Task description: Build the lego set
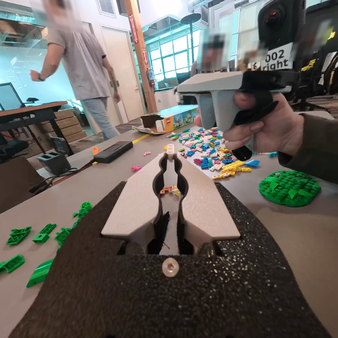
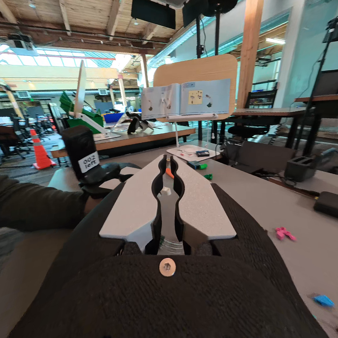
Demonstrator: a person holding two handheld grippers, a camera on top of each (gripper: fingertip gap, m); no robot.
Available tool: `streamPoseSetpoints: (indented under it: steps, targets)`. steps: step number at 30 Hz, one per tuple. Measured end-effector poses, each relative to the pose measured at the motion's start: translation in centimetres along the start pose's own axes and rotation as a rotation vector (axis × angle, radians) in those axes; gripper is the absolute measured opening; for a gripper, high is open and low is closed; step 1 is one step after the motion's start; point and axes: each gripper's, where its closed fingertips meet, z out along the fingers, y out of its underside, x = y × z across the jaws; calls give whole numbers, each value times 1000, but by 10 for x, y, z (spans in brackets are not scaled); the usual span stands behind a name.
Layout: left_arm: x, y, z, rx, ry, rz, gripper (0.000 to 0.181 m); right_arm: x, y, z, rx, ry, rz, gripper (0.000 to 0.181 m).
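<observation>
the left gripper (image 1: 171,155) pinches a white round-holed lego piece (image 1: 170,148) at its tips. the right gripper (image 2: 168,159) is nearly closed on a small tan piece (image 2: 168,159), above the grey table (image 2: 247,197).

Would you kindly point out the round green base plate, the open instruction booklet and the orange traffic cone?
Green base plate (image 1: 289,188), left wrist view, on its studded top.
Instruction booklet (image 2: 204,97), right wrist view, on its right-hand page.
Traffic cone (image 2: 40,153), right wrist view, on its orange body below the grey band.
</observation>
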Motion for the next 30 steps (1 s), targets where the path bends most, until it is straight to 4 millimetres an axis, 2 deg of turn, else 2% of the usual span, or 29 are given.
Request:
streamPoseSetpoints:
  steps: [2,5,13,19,22,30]
  targets:
    - [3,1,0,-12,47,-24,5,-7,0,-2,-3,-72,55,3]
    - [33,-7,-6,19,297,-40,5,-16,2,-7,-3,-200,180,3]
    - [39,-10,-13,23,463,-284,5,-26,23,-8,-100,-331,348,2]
    - [40,-9,-13,32,480,-306,5,-37,29,-9,-140,-391,332,2]
    - [38,-11,-14,39,490,-334,4,-34,42,-10,-205,-357,259,2]
    - [42,-9,-14,22,509,-322,5,-34,45,-14,-239,-340,175,1]
